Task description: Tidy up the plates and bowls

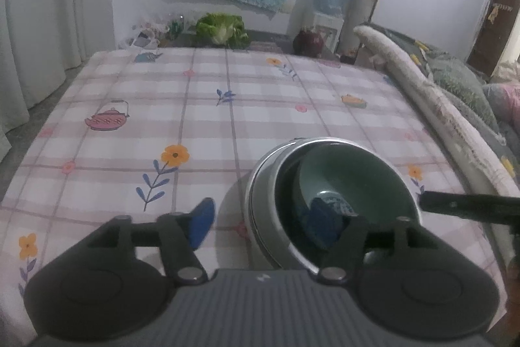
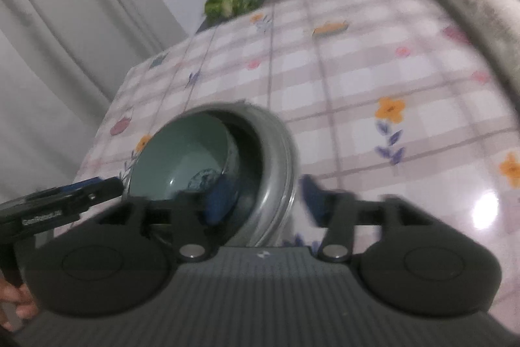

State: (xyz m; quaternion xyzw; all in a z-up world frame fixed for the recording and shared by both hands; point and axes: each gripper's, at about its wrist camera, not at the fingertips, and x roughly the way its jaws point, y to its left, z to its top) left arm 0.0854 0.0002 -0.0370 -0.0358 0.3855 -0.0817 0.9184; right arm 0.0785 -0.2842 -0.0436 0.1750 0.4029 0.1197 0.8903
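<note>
A steel bowl (image 1: 263, 184) (image 2: 279, 152) stands on the checked tablecloth (image 1: 162, 119), with a green ceramic bowl (image 1: 351, 171) (image 2: 188, 145) tilted inside it. My left gripper (image 1: 263, 223) is open astride the steel bowl's near-left wall, one blue pad outside and one inside, neither pressing. On the opposite side my right gripper (image 2: 266, 200) is open the same way, one pad in the bowl and one outside over the cloth. Each wrist view shows the other gripper's black finger beside the rim: the right one (image 1: 471, 205), the left one (image 2: 65, 197).
A cabbage (image 1: 222, 28) and a dark red round object (image 1: 308, 43) lie past the table's far edge. A rolled blanket (image 1: 422, 96) runs along the right side, curtains (image 1: 39, 21) hang at left. A person's hand (image 2: 13, 298) shows at the lower left.
</note>
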